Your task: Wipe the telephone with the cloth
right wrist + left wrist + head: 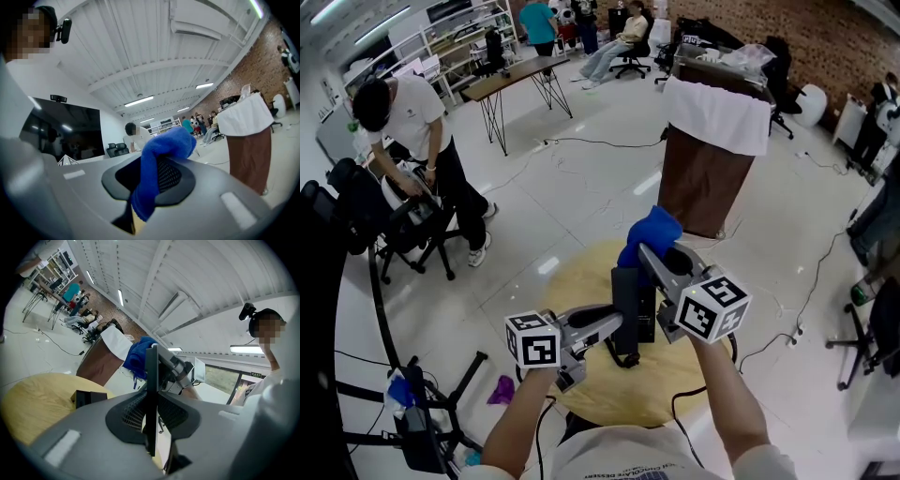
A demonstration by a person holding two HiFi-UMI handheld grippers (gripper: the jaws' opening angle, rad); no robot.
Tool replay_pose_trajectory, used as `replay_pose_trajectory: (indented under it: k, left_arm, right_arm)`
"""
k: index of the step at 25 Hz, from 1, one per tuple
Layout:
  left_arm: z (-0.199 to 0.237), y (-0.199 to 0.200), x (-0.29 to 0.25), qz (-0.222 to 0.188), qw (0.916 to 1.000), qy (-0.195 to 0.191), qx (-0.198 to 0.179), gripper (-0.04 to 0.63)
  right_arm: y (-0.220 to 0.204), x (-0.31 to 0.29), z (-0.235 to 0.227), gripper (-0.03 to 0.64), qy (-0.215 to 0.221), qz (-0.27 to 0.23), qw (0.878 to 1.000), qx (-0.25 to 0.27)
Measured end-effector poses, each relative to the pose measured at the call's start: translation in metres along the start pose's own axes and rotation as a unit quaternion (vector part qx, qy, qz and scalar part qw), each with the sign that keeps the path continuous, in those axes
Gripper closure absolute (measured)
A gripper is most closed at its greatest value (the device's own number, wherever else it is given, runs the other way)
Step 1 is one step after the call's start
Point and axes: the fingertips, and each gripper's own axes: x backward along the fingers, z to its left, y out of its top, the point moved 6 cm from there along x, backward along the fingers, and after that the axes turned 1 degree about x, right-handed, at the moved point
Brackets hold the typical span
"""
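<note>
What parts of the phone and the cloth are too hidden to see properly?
- The telephone front: left gripper view shows it edge-on in the left tool; head view shows it dark, partly behind the tools.
- Whether the cloth touches it: head view, the right tool overlaps there.
- The black box on the table: left gripper view, left tool's body cuts it off; unclear what it is.

The cloth point(161, 154) in your right gripper point(149, 183) is a soft, napped blue fabric, matt and slightly fuzzy. The telephone point(151, 376) in your left gripper point(151, 413) looks like smooth black plastic with a dull sheen. Both grippers have matt grey plastic shells and black pads with a fine ribbed grid. Your table point(605, 398) shows a pale, matt wood grain. The floor point(581, 187) is glossy white and mirrors the lights, and the far wall point(806, 37) is rough brick.
</note>
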Motion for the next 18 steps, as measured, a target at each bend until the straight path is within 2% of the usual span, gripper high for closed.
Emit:
replay_pose_trajectory:
  k: [5, 11, 18]
  left_arm:
    - [0.022, -0.008, 0.0, 0.006, 0.9998, 0.012, 0.012, 0.532]
    - [0.052, -0.022, -0.001, 0.02, 0.9986, 0.034, 0.036, 0.532]
    - [0.09, -0.041, -0.004, 0.032, 0.9963, 0.05, 0.063, 0.532]
  right_arm:
    - [0.0, 0.011, 0.003, 0.555, -0.014, -0.002, 0.999, 0.039]
    - [-0.01, 0.021, 0.011, 0.555, -0.022, 0.019, 0.996, 0.089]
    - [-0.033, 0.03, 0.007, 0.555, -0.033, 0.045, 0.995, 0.085]
